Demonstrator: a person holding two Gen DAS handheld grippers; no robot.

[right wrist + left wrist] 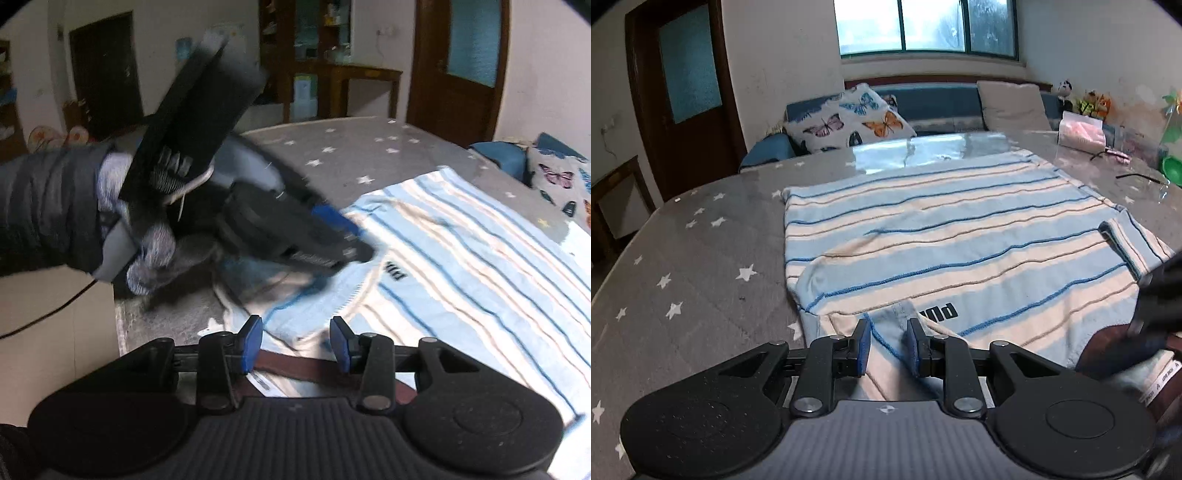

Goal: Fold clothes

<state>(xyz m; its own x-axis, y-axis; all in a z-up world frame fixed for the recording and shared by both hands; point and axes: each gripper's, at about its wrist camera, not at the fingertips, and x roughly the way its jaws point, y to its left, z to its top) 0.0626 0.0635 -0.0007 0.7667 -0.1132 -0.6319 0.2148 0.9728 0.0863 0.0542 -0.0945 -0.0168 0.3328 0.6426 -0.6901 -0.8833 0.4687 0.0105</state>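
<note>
A blue, white and tan striped shirt (942, 236) lies flat on the grey star-patterned table (694, 266), its left side folded over and its collar end nearest me. My left gripper (888, 345) is open, its blue pads either side of a fold of collar cloth without pinching it. The right wrist view shows the same shirt (461, 258) with the left gripper (332, 236) blurred above its collar edge. My right gripper (297, 345) is open and empty over the shirt's near edge at the table's rim. It shows as a dark blur (1160, 295) in the left wrist view.
A sofa with a butterfly cushion (849, 118) and a beige cushion (1012, 103) stands behind the table. A pink packet (1080, 133), glasses (1141, 177) and a green object (1171, 168) lie at the table's far right. A brown door (690, 92) is at left.
</note>
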